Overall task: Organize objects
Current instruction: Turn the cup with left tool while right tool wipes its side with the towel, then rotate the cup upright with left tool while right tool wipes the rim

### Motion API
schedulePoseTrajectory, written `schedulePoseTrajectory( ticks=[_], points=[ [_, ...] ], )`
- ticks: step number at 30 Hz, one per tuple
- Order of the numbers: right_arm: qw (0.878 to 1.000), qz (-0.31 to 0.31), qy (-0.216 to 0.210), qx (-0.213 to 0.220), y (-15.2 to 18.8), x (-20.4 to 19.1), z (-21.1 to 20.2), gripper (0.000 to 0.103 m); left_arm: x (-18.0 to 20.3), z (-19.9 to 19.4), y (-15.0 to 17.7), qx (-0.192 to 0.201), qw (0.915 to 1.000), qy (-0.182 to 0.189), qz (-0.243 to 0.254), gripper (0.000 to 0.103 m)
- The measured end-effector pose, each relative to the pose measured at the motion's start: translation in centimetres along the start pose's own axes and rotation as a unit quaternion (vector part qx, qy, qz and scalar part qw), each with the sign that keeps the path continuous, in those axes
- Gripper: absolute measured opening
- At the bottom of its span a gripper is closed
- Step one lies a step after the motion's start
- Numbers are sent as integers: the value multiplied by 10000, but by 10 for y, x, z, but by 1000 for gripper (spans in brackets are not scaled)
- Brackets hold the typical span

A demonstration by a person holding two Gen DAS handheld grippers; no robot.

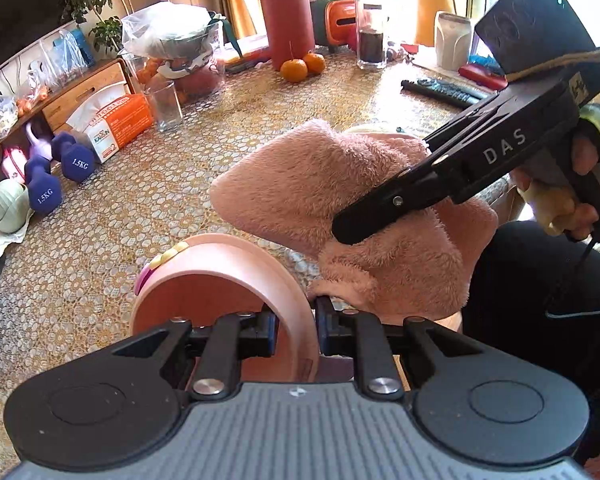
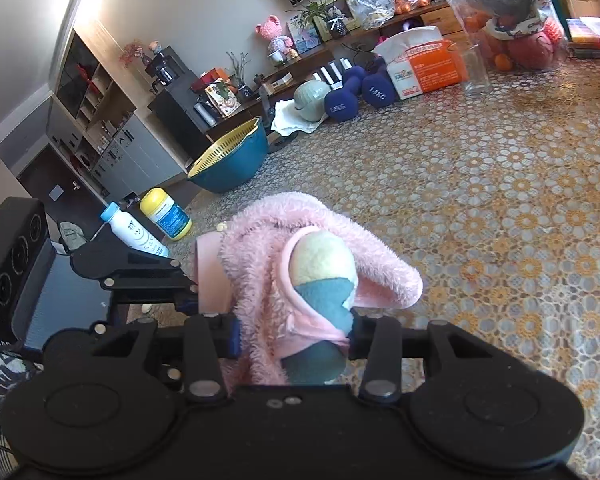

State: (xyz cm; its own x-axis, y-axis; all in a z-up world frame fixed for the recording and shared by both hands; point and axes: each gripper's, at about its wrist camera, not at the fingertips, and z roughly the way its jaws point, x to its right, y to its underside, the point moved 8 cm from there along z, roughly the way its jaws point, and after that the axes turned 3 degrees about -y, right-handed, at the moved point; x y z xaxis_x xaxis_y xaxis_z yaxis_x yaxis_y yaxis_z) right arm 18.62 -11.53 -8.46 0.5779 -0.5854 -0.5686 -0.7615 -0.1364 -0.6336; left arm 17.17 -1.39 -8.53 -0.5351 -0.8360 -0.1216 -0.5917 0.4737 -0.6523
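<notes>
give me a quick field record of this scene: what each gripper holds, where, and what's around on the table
left gripper: shut on the rim of the pink bowl, bowl tipped on its side
right gripper: shut on the pink fuzzy cloth, which is bunched around a yellow and teal soft piece
relation: cloth touches the bowl, both held above the table
surface: lace-patterned tablecloth
nearby: two blue dumbbells, empty glass, two oranges, orange tissue box, teal and yellow colander, two bottles
</notes>
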Motion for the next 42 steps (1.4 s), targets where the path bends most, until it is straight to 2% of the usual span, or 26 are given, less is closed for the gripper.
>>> schedulePoseTrajectory(
  ticks=[6,11,15,20,24,32,35,38,42],
  points=[
    [9977,293,407,449,-13,33,-31,42,16,1,-16,266,9990,264,-248,18],
    [9962,17,493,718,-31,23,-34,43,23,10,-24,368,9970,452,-509,18],
    [9971,57,343,678,-35,20,-20,43,21,15,-25,355,9952,577,-707,18],
    [9966,422,253,661,-32,39,-12,43,15,15,-24,380,9930,677,-887,18],
    [9964,456,473,528,-24,51,-4,43,13,14,-23,401,9919,708,-972,18],
    [9912,-246,1298,38,-3,61,0,43,10,12,-21,422,9911,745,-1019,18],
    [9940,-106,1065,234,-5,58,-18,43,11,13,-21,423,9913,749,-998,18],
    [9970,46,633,454,-12,45,-32,43,11,13,-21,426,9911,755,-1007,18],
    [9983,191,85,543,-17,26,-32,43,12,13,-22,407,9914,756,-988,18]
  ],
)
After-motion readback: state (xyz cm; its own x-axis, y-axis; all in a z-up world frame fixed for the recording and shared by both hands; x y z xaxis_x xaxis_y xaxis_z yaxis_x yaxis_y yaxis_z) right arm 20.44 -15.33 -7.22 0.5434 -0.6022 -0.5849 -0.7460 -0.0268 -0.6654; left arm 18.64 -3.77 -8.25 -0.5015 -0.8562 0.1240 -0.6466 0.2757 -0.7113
